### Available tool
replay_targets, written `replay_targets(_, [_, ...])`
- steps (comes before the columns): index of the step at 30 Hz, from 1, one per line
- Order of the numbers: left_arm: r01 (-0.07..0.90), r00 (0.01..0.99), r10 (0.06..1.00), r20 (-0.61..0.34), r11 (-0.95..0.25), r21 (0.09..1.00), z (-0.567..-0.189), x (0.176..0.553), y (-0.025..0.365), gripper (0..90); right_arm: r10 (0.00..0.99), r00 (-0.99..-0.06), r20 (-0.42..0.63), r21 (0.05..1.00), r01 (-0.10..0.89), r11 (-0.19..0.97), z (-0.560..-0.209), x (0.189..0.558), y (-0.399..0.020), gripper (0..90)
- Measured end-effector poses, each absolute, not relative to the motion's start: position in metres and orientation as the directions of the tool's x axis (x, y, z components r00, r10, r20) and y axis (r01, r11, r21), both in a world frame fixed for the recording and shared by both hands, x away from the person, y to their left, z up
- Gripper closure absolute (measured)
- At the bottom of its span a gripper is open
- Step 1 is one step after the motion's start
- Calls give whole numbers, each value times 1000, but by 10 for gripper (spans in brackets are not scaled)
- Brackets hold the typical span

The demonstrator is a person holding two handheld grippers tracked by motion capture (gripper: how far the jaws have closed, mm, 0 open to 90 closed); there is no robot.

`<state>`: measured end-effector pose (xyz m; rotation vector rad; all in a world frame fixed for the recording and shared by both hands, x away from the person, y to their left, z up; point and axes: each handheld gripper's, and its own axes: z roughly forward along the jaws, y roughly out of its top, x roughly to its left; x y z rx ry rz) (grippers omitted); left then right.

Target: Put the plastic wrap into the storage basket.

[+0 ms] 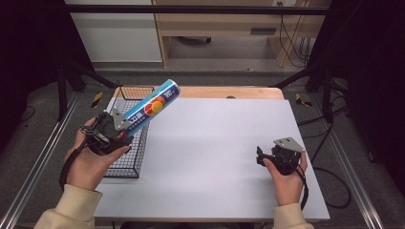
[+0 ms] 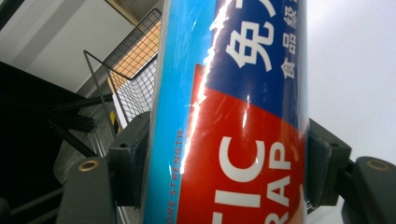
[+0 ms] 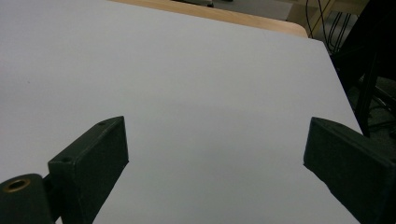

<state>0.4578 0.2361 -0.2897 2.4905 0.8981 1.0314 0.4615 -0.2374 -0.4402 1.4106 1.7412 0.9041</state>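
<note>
With our left gripper (image 1: 119, 128) clamped on the wrap box (image 1: 153, 107) low down (right gripper (image 1: 265, 157) apart, empty), it could tip over the basket (image 1: 125, 162).

Plastic wrap tube (image 2: 233, 116): both ends cut off by the left gripper view's edges; label lettering partly cropped. Wire basket (image 1: 126, 157): near wall hidden behind left gripper (image 1: 114, 131) in high view.

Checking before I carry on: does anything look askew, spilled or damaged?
Nothing stands out. The blue-and-red plastic wrap box is clamped in the left gripper, tilted over the black wire basket; its wrapper looks intact. The right gripper is open.
</note>
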Motion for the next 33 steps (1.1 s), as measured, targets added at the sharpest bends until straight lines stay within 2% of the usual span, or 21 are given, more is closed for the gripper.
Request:
replay_targets(7, [470, 525, 663, 533, -748, 468, -292, 452, 238, 306, 984, -152, -93, 862, 482, 156, -440, 459, -237, 70])
replay_targets(8, [403, 526, 558, 642, -828, 390, -285, 456, 242, 306, 984, -153, -92, 863, 481, 156, -440, 459, -237, 70])
replay_targets(9, [403, 526, 558, 642, -828, 390, -285, 456, 242, 306, 984, -153, -91, 862, 482, 155, -440, 458, -237, 70])
replay_targets(11, [340, 577, 452, 680, -890, 303, -280, 463, 245, 306, 984, -154, -91, 862, 482, 155, -440, 458, -237, 70])
replay_targets(13, [313, 603, 409, 685, -911, 269, -279, 466, 247, 307, 982, -175, -68, 874, 465, 143, -439, 457, -237, 62])
replay_targets(18, [328, 603, 425, 675, -903, 276, -284, 466, 250, 308, 982, -174, -67, 876, 460, 141, -439, 455, -236, 56])
replay_targets(24, [300, 649, 364, 668, -929, 216, -286, 468, 259, 308, 984, -169, -65, 875, 465, 138, -439, 454, -236, 57])
replay_targets(33, [312, 670, 362, 648, -929, 198, -297, 474, 275, 309, 983, -175, -61, 872, 469, 138, -440, 455, -235, 58])
